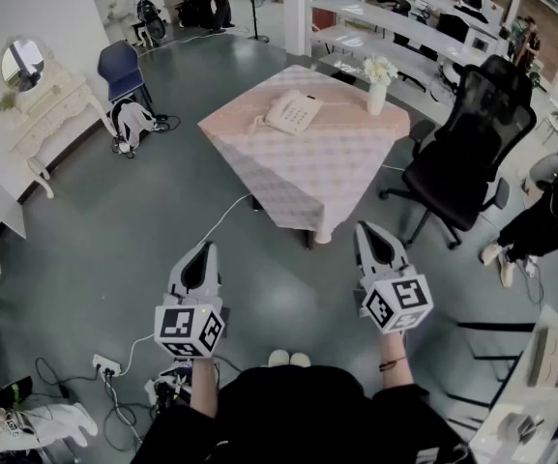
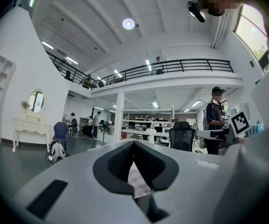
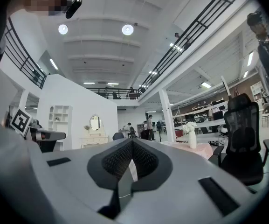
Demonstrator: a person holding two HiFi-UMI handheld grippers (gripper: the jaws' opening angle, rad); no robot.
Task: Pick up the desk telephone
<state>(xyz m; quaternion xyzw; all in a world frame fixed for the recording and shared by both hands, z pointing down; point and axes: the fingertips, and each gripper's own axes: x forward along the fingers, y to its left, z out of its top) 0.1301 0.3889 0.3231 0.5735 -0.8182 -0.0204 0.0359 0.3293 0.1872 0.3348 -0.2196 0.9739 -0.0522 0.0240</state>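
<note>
Floor (image 1: pixel 95 211), grey and broad, fills most of the head view, and we stand on it well apart from the work. Next in size is the table (image 1: pixel 303 177) under its pink checked cloth, in the upper middle of the frame, with a black office chair (image 1: pixel 472 138) just beside its right corner. Our two tools sit low in the frame, the left gripper (image 1: pixel 201 249) at lower left and the right gripper (image 1: pixel 367 230) at lower right, both pointing toward the table. Each has its jaws pressed together with nothing between them (their own views show only the room past the tips). The desk telephone (image 1: pixel 293 112) lies on the cloth in the upper left part of the tabletop, and a white vase (image 1: pixel 377 93) of flowers stands well to its right. We judge the phone to be stiff, smooth plastic and fairly light, with a handset that only rests in its cradle and could slide off if tipped. Taking the body by its two long sides, one gripper on each, looks safest to us; the jaws would have to open first.
</note>
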